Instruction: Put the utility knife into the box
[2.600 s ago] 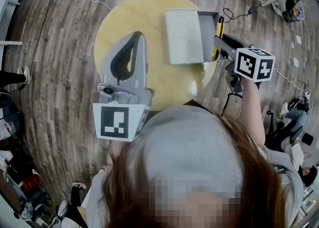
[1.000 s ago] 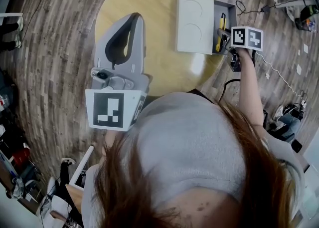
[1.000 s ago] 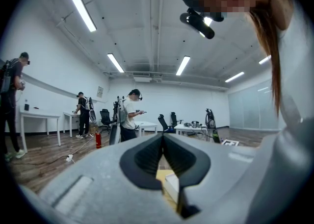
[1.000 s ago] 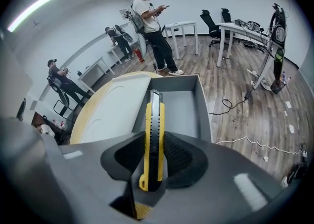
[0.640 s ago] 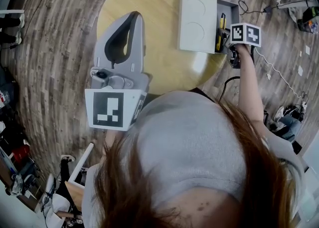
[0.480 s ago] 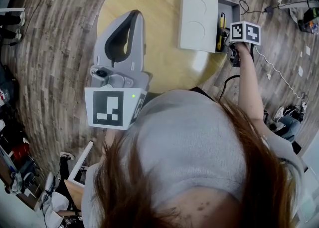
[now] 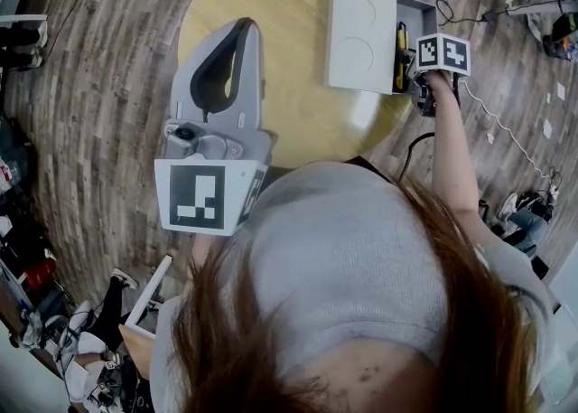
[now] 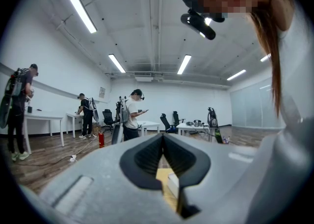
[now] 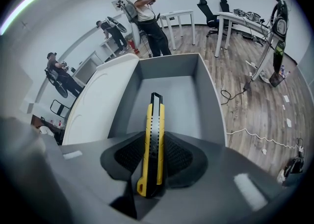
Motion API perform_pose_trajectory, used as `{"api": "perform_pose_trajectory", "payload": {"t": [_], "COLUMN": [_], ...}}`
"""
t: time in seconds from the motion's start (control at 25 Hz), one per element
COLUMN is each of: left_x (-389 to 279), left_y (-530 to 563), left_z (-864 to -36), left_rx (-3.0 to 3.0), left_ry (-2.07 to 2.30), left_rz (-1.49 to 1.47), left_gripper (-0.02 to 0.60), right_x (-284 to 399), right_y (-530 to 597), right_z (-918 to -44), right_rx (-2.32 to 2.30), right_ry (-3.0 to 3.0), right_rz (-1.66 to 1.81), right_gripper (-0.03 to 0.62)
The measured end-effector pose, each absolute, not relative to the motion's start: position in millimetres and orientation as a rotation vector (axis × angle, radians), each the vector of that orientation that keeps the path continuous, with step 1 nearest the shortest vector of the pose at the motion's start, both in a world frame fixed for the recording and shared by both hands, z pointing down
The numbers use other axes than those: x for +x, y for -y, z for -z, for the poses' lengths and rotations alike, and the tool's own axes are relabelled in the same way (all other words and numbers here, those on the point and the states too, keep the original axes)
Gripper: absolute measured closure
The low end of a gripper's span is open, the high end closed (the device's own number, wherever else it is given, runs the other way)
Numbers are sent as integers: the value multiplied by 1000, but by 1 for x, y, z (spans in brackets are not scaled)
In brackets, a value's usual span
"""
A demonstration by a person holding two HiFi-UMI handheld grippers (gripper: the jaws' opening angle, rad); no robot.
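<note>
Left gripper (image 7: 246, 32), bulkiest in the head view, hangs over the round wooden table (image 7: 271, 4), jaws together on nothing. Grey box (image 7: 423, 15) sits at the table's right edge, its white lid (image 7: 359, 36) adjoining on the left. Right gripper (image 9: 154, 142) is clamped on the yellow utility knife (image 9: 153, 112), whose blade end points into the box's open compartment.

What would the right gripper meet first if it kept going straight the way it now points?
Probably the box floor: the right gripper points down into the box, and the knife clamped in its fingers sticks out ahead, so its tip would touch first. Depth is unclear.
</note>
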State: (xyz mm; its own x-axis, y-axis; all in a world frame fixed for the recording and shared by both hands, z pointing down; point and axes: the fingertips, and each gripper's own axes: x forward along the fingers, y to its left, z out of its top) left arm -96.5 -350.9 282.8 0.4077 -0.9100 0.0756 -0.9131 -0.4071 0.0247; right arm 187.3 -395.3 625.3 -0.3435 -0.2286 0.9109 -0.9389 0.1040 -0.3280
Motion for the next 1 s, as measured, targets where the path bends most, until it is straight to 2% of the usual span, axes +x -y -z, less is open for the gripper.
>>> {"api": "perform_pose_trajectory", "payload": {"t": [0.8, 0.92, 1.0], "left_x": [-88, -85, -86], "left_y": [351, 350, 350], "left_z": [-272, -271, -270], "left_rx": [2627, 2635, 2639], "left_ry": [1640, 1632, 1632], "left_rz": [-66, -68, -71], "left_gripper": [588, 588, 588], "right_x": [180, 177, 180], "right_y": [393, 394, 396], "right_z": [-631, -624, -613], "right_rx": [1088, 1093, 1130], "right_ry": [1675, 1725, 1757], "right_rz": [-1179, -1192, -1155], "right_gripper": [467, 410, 408]}}
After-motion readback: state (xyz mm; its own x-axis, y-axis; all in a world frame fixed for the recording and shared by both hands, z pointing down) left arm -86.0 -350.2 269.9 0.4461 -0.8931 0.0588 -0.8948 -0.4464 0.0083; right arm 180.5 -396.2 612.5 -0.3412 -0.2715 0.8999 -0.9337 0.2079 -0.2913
